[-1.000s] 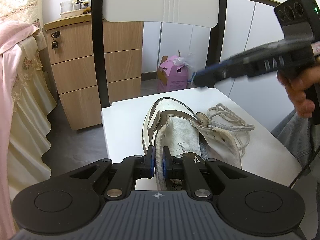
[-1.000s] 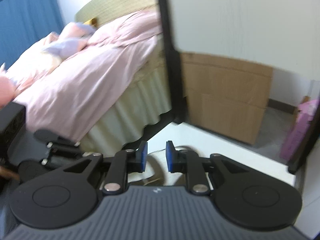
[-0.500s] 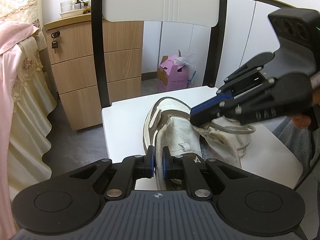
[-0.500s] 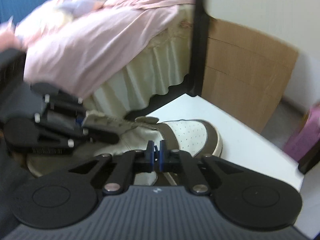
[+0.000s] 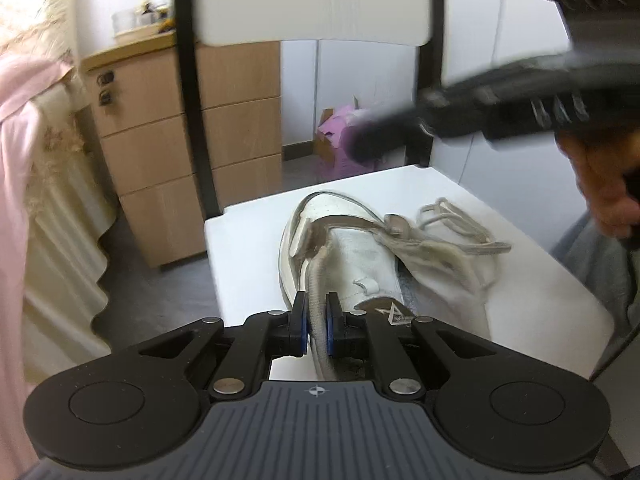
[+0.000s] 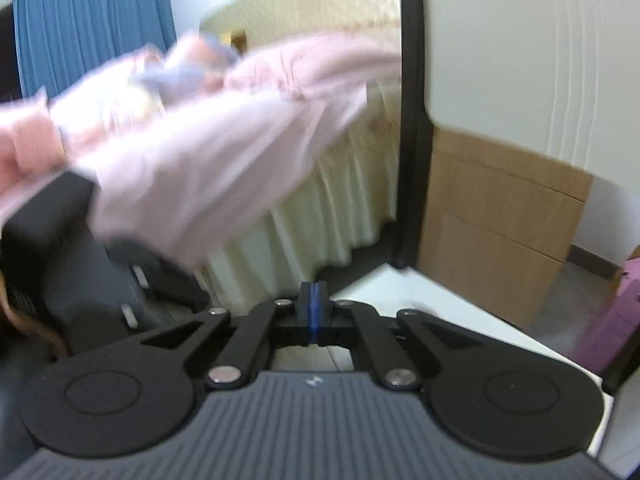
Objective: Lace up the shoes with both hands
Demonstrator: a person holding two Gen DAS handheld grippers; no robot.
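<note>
A white and brown sneaker (image 5: 360,248) lies on the white chair seat (image 5: 248,240), toe pointing away from me. My left gripper (image 5: 315,320) is shut on the padded edge of the shoe's left eyelet flap. The beige lace (image 5: 460,226) lies in a loose heap on the seat to the right of the shoe, still attached near the toe. My right gripper (image 5: 360,144) hangs blurred above the seat's far right, clear of the shoe. In the right wrist view the right gripper (image 6: 313,300) has its pads pressed together with nothing seen between them.
The chair's white backrest (image 5: 312,0) and black posts (image 5: 192,100) rise behind the shoe. A wooden drawer cabinet (image 5: 160,152) and a pink box (image 5: 336,140) stand on the floor beyond. A bed with pink cover (image 5: 40,160) is at left. A person's hand (image 5: 600,184) holds the right gripper.
The right gripper dipped to the shoe's tongue half a second ago and shut, then rose up and away. The left gripper kept its hold and barely moved.
</note>
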